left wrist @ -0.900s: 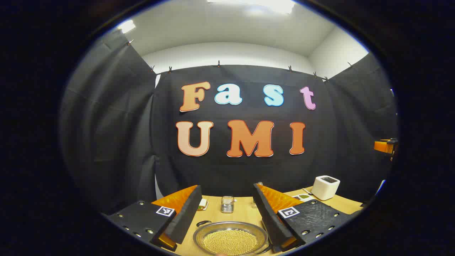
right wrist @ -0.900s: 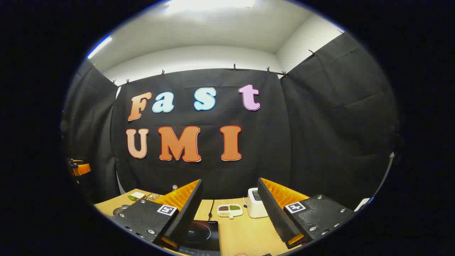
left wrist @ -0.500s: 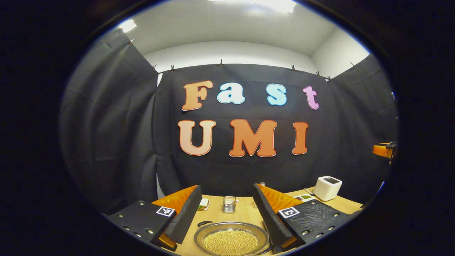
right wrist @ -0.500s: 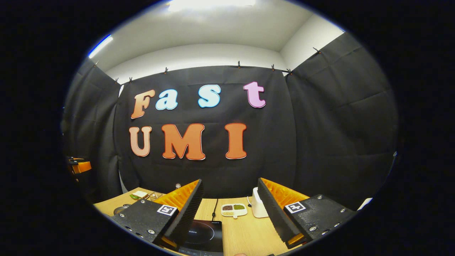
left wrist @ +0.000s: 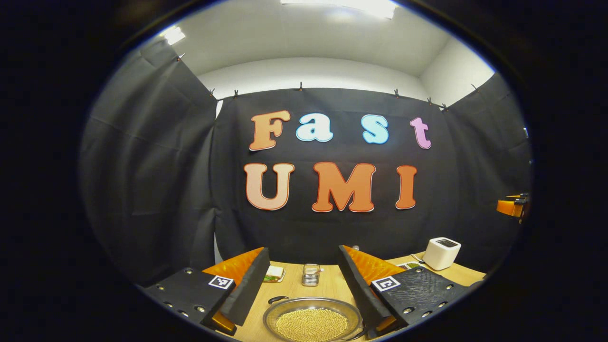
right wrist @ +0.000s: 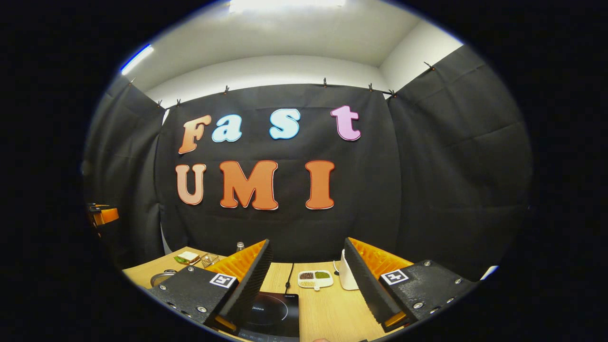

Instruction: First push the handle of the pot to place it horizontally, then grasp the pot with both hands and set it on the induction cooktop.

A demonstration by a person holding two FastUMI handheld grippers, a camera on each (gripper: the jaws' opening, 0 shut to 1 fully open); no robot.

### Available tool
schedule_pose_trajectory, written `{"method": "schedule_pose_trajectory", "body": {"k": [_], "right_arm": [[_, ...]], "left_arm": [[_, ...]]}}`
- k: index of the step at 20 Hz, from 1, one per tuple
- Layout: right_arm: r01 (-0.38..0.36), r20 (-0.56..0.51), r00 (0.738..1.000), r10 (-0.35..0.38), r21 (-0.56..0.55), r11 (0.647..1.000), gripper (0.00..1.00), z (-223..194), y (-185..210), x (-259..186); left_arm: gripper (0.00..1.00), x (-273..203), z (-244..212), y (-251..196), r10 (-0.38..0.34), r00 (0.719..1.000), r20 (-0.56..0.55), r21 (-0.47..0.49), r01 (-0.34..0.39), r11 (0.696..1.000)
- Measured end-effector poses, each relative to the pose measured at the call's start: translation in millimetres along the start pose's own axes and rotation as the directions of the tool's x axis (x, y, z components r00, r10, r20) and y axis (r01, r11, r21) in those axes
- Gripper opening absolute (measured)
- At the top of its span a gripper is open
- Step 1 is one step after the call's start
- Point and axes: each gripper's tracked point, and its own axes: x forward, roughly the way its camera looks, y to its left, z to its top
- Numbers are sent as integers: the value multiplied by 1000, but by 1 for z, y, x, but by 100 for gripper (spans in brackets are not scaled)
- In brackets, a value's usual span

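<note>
A shallow metal pot full of small yellow beans sits on the wooden table just below and ahead of my left gripper. That gripper is open and hovers over the pot with nothing between its fingers. One dark loop handle shows at the pot's far left rim. The black induction cooktop lies under my open right gripper, partly hidden by its left finger. The pot's rim peeks out at the left of the right gripper view.
A white toaster stands at the back right of the table, also the toaster beside a divided dish of beans. A sandwich plate and a wire holder sit behind the pot.
Both gripper views have drifted slightly, with the wall sliding a little to the right in each. Both grippers stay open. The pot and cooktop have not moved on the table.
</note>
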Motion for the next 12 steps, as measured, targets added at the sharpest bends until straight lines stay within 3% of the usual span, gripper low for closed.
{"method": "schedule_pose_trajectory", "body": {"k": [5, 7, 8, 10, 12], "right_arm": [[-1, -5, 1000, 1, 0, 1000, 95, -3, -1, -1], [-5, -9, 1000, 5, 6, 1000, 95, -4, 1, 0], [-8, -11, 1000, 8, 7, 1000, 95, -4, 1, -1], [-11, -13, 1000, 11, 4, 1000, 95, -6, 3, 0], [-14, -16, 1000, 14, 4, 1000, 95, -6, 3, -1]], "left_arm": [[93, -5, -4, 2, 7, 1000, -4, 6, -7, 1000], [79, -8, -7, -2, -16, 1000, -2, -4, 16, 1000], [80, -9, -7, -4, -27, 1000, 4, -12, 27, 1000], [51, -10, -12, -6, -41, 999, -2, -14, 41, 999], [30, -11, -20, -4, -38, 999, -14, -8, 38, 999]]}}
